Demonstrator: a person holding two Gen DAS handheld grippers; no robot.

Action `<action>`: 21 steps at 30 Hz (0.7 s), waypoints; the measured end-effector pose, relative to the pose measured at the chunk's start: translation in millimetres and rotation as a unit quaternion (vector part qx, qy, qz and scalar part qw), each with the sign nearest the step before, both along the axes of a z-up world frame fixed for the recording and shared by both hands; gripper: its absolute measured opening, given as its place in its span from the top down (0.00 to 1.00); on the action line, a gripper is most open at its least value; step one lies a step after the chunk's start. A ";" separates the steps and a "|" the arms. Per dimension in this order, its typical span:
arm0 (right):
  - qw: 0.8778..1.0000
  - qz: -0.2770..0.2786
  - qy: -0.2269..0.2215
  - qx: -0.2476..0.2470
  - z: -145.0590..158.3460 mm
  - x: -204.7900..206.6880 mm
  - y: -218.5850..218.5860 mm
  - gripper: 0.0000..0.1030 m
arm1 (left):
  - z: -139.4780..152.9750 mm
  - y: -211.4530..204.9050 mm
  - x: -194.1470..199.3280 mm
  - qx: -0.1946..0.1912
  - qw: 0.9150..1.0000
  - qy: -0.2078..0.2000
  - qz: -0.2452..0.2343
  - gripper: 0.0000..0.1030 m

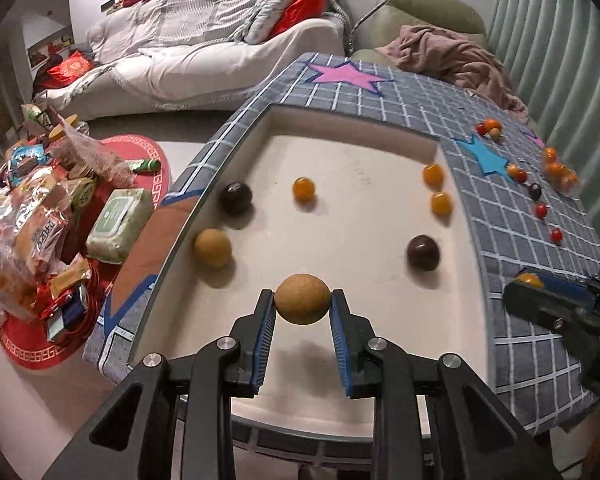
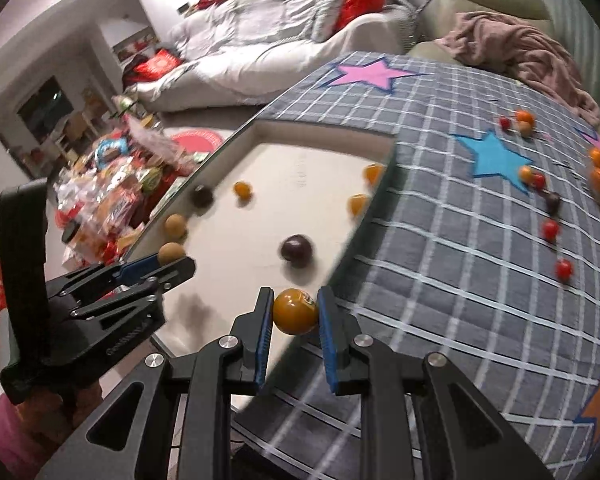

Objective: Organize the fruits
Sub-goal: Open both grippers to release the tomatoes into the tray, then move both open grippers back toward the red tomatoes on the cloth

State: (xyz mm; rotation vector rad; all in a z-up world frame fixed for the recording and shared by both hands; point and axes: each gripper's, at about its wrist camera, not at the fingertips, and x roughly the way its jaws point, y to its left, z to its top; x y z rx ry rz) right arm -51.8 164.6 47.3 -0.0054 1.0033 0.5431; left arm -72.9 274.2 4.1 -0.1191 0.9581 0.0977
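My left gripper (image 1: 302, 305) is shut on a tan round fruit (image 1: 302, 298) above the near part of the white tabletop (image 1: 356, 216); it shows in the right wrist view (image 2: 172, 258) too. My right gripper (image 2: 296, 312) is shut on an orange fruit (image 2: 295, 311) over the edge where the white surface meets the grey checked cloth (image 2: 460, 240); it shows at the right of the left wrist view (image 1: 540, 284). On the white surface lie a second tan fruit (image 1: 212, 247), two dark fruits (image 1: 235, 197) (image 1: 422, 252) and three orange fruits (image 1: 303, 188).
Several small red, orange and dark fruits (image 1: 540, 184) lie scattered on the checked cloth at the right. A pile of snack bags (image 1: 32, 220) and a wipes pack (image 1: 120, 224) sit on the floor at the left. A sofa (image 1: 204, 48) stands behind.
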 end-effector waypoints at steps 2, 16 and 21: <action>1.000 0.011 0.004 -0.010 -6.0 2.0 12.5 0.77 | -4.1 3.2 1.6 0.005 1.000 0.005 0.004 0.72; 0.996 0.056 0.015 -0.073 -34.0 7.0 51.0 0.57 | -21.0 12.4 7.1 0.013 0.999 0.030 0.015 0.44; 0.996 0.049 0.001 -0.068 -25.6 6.8 47.3 0.32 | -20.0 30.0 4.5 -0.013 0.999 0.022 0.045 0.24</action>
